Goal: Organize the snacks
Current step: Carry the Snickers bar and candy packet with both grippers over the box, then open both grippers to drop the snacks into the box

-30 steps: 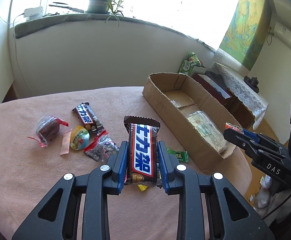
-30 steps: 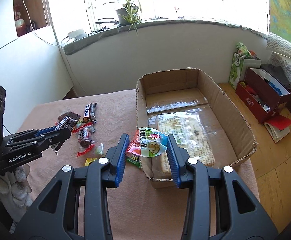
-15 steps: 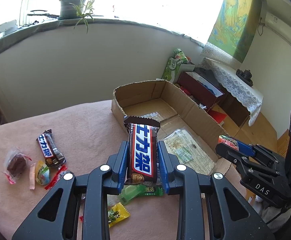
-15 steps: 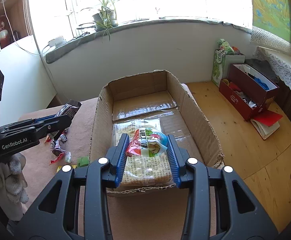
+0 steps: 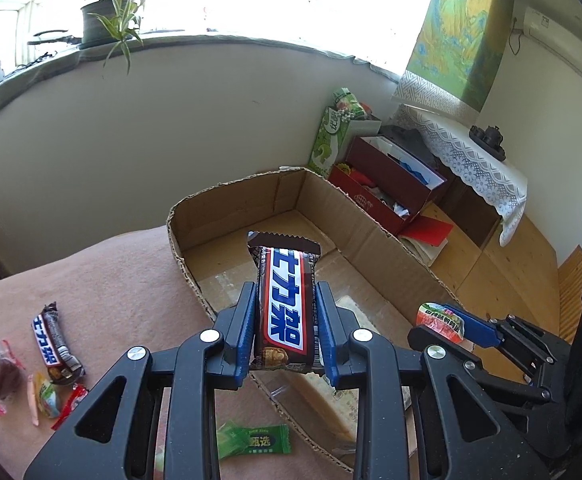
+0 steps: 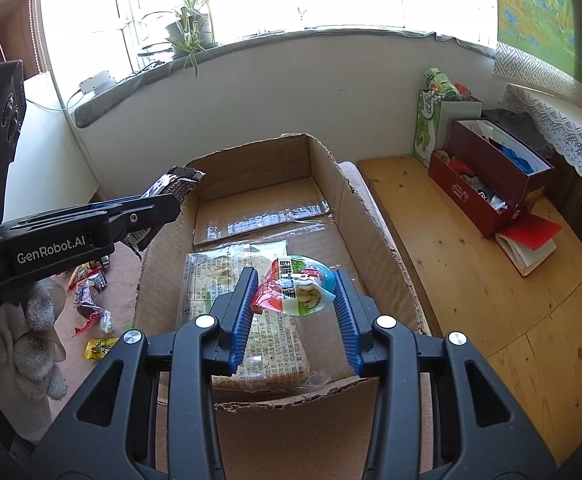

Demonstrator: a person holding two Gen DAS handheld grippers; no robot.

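The cardboard box (image 6: 323, 200) lies at 12 o'clock, long axis running away. A chocolate bar (image 5: 287, 308) is clamped upright by the left gripper (image 5: 287, 328); a round snack pack (image 6: 297, 288) is pinched by the right gripper (image 6: 295, 304), nearer, above the box interior.

A big box (image 6: 367, 220) sits on the table (image 5: 103, 280). A flat packet (image 6: 227, 276) lies inside it. Small snacks (image 5: 51, 364) lie on the table, left of the box.
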